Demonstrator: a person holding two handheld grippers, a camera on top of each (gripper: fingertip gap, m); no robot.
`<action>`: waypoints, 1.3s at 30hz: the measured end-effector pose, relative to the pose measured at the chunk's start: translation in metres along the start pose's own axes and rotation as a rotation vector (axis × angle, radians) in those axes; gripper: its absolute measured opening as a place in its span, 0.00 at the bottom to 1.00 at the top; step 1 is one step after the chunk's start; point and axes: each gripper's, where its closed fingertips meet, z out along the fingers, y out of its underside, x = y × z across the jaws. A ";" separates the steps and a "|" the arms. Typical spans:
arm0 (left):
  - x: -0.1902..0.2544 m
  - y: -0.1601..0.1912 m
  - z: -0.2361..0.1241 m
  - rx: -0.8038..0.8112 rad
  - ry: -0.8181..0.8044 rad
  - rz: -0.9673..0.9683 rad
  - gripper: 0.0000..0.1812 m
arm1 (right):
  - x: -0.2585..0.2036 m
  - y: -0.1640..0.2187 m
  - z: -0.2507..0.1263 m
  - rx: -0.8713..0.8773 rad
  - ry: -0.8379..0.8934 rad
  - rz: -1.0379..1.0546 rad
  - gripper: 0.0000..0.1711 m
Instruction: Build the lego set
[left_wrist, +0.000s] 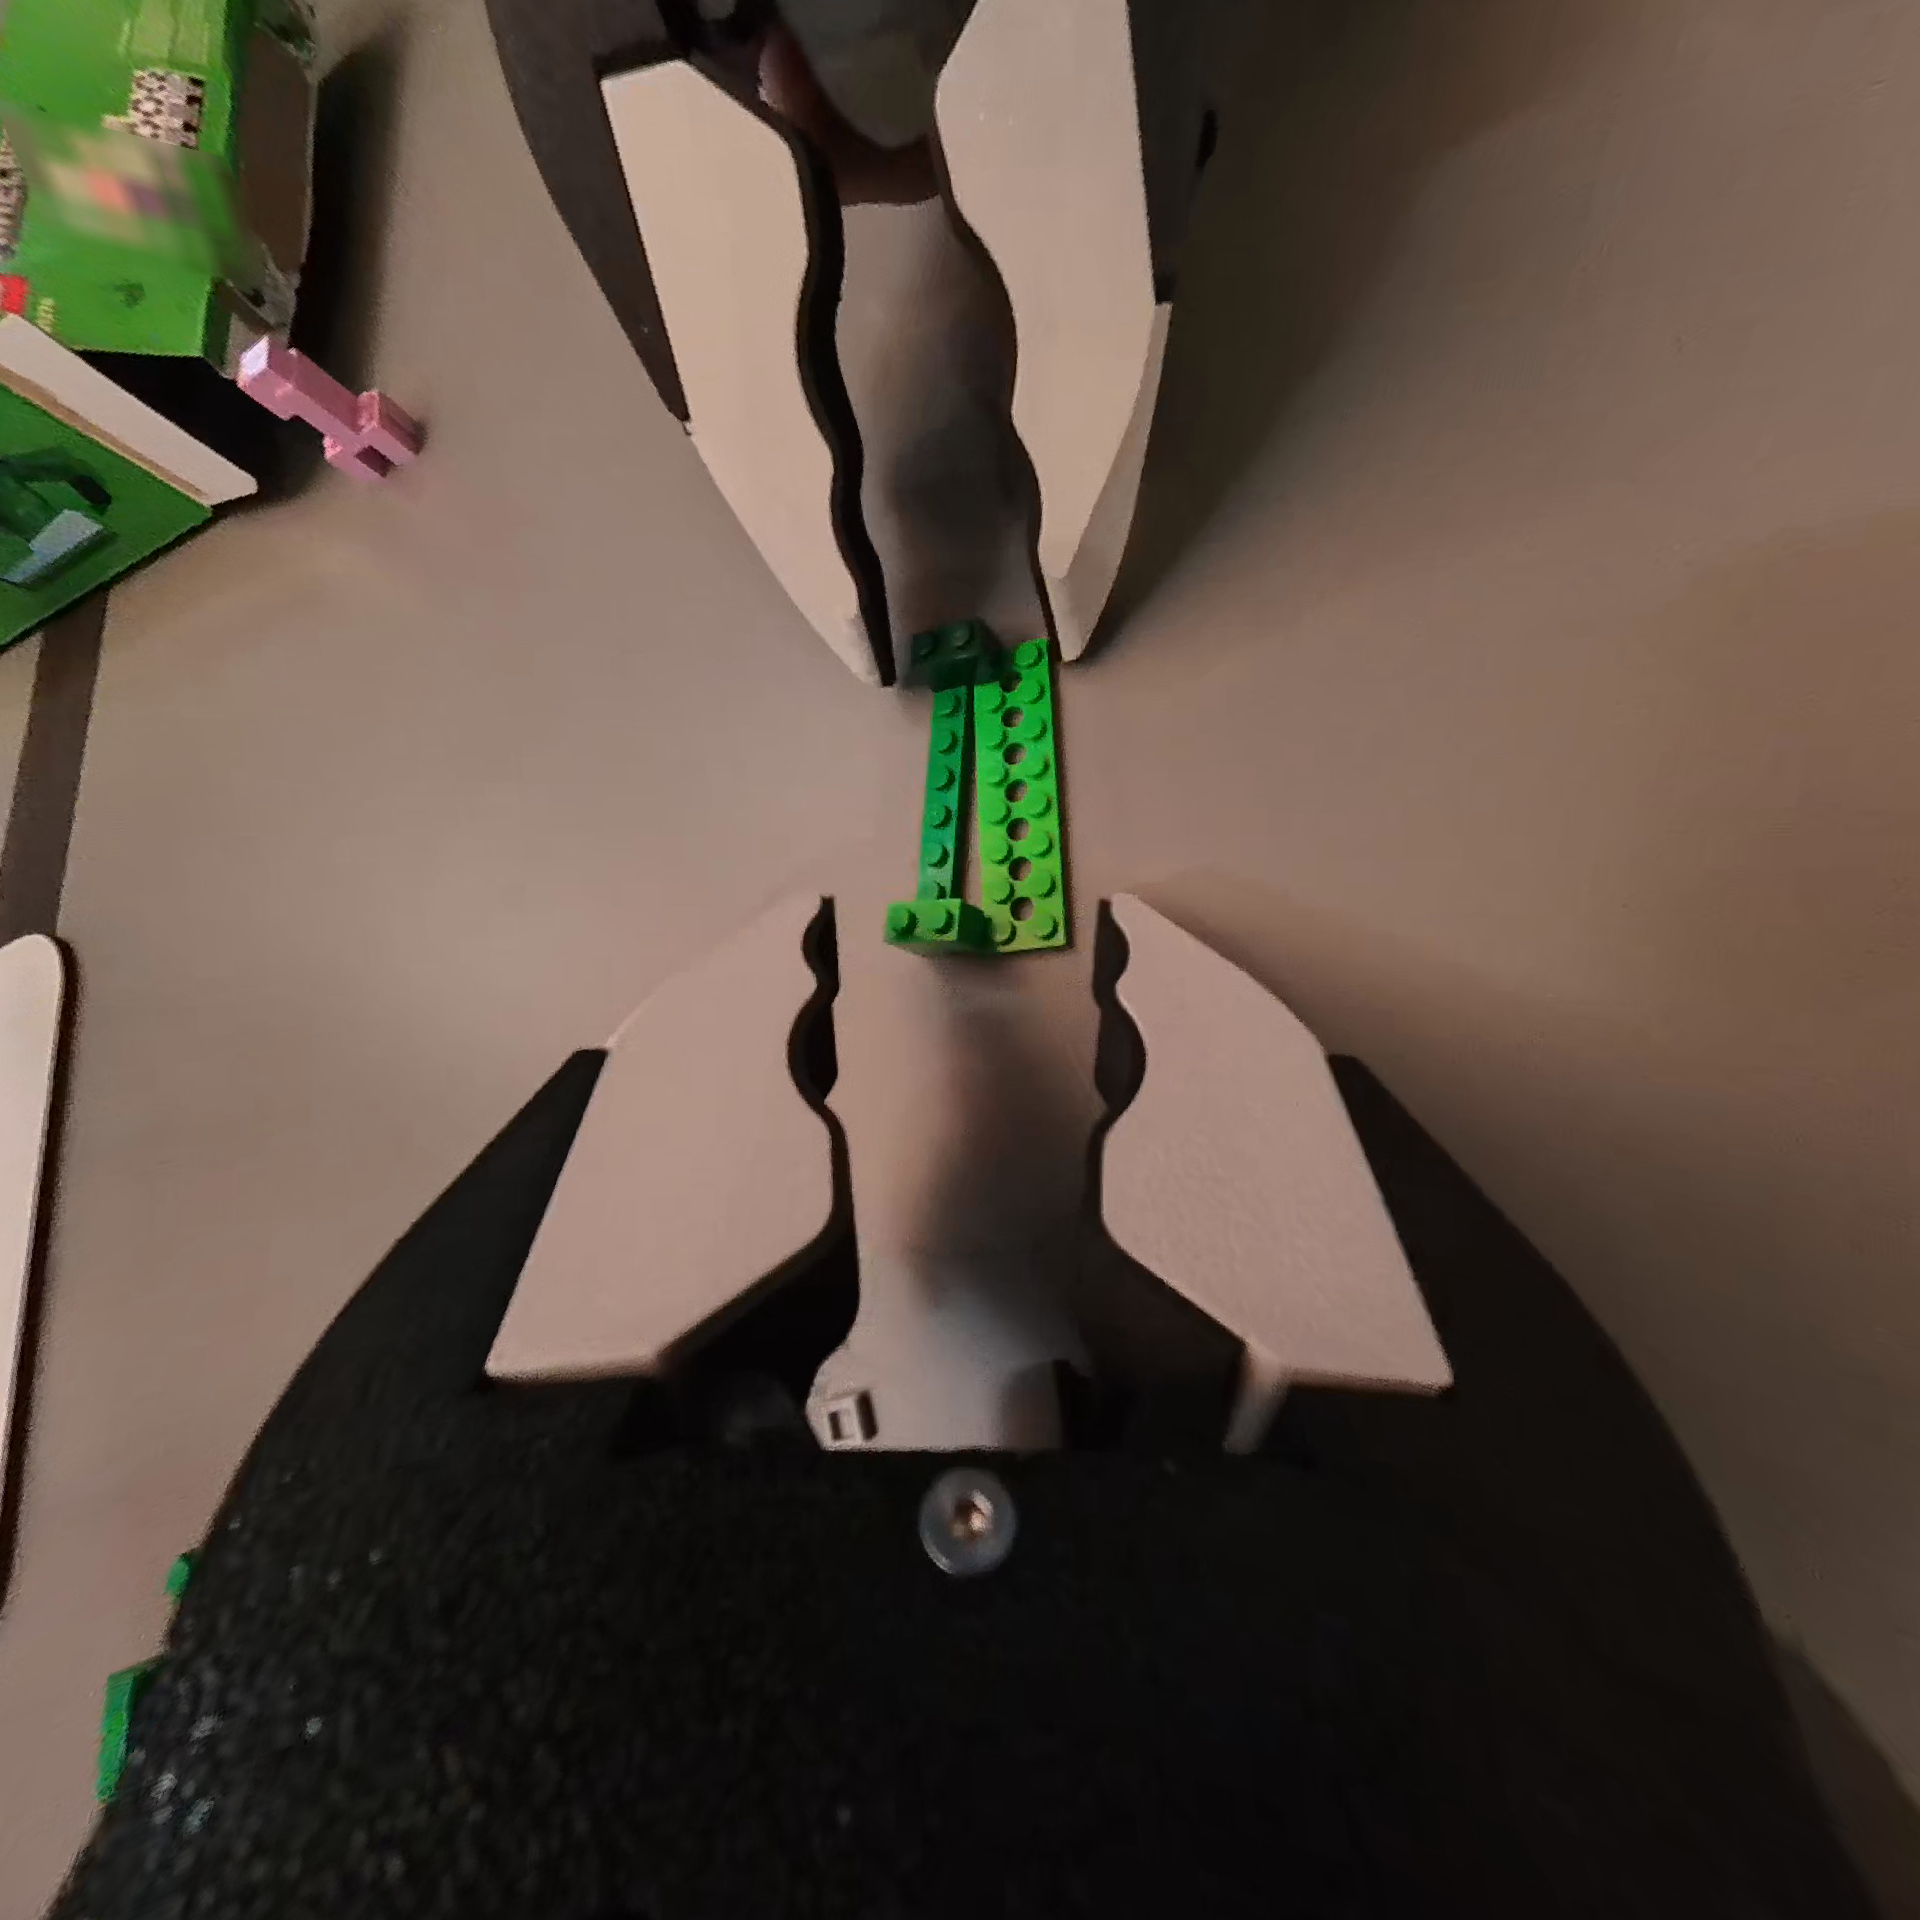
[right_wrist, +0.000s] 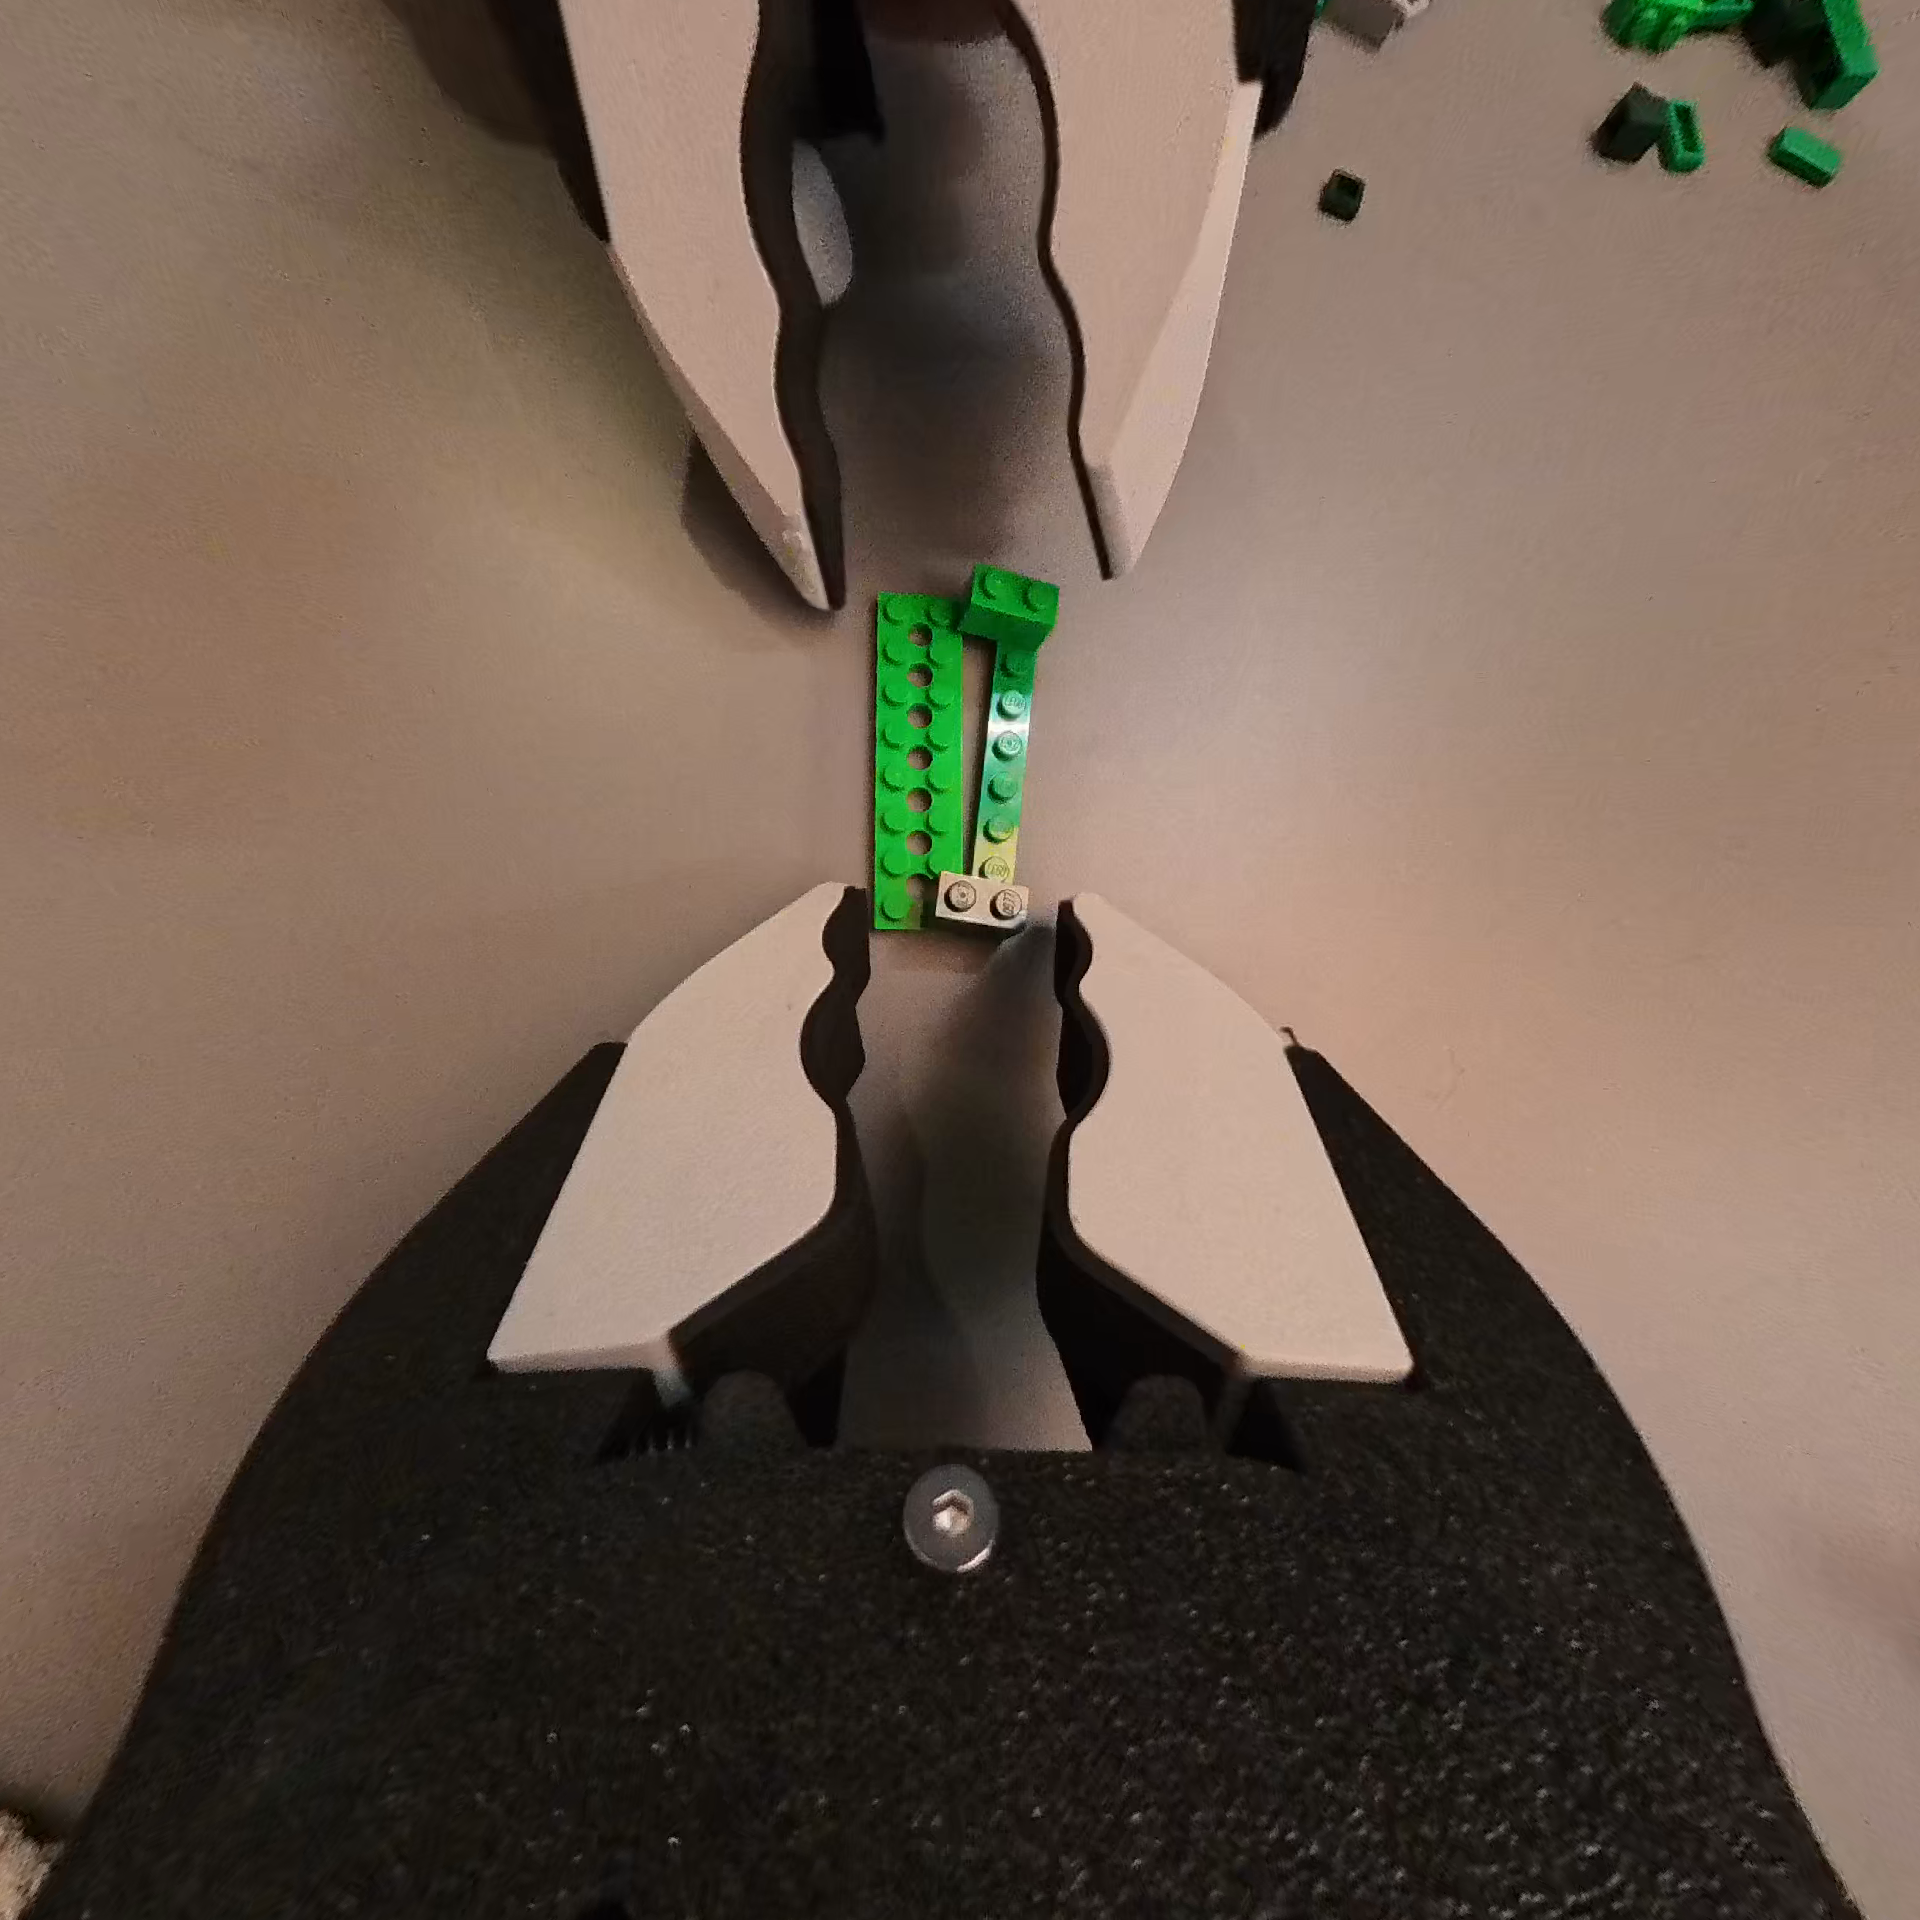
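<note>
Left gripper (left_wrist: 961, 920): fingers apart, holding nothing | green plate assembly (left_wrist: 982, 795): flat on table, long axis running gripper to gripper, between both tips | right gripper (right_wrist: 961, 914): fingers apart, its tips nearest, flanking the assembly's end.

Left gripper (left_wrist: 961, 914) and right gripper (right_wrist: 961, 904): each has two pale beige fingers (left_wrist: 707, 1153) with wavy, dark-edged inner faces, set in a black, coarse-textured body. A silver hex-socket screw (right_wrist: 951, 1523) sits centrally; a small grey clip-like part (left_wrist: 847, 1415), indistinct, adjoins the left's base.
</note>
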 end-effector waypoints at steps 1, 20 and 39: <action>0.001 0.000 0.001 -0.007 0.009 -0.003 0.25 | 0.000 0.001 0.000 -0.001 0.000 0.002 0.20; 0.003 0.003 0.004 -0.048 0.035 -0.022 0.17 | 0.001 -0.001 0.003 0.020 -0.012 -0.001 0.17; -0.011 -0.003 -0.011 -0.013 -0.136 -0.007 0.18 | 0.013 -0.009 0.000 0.037 0.047 0.079 0.14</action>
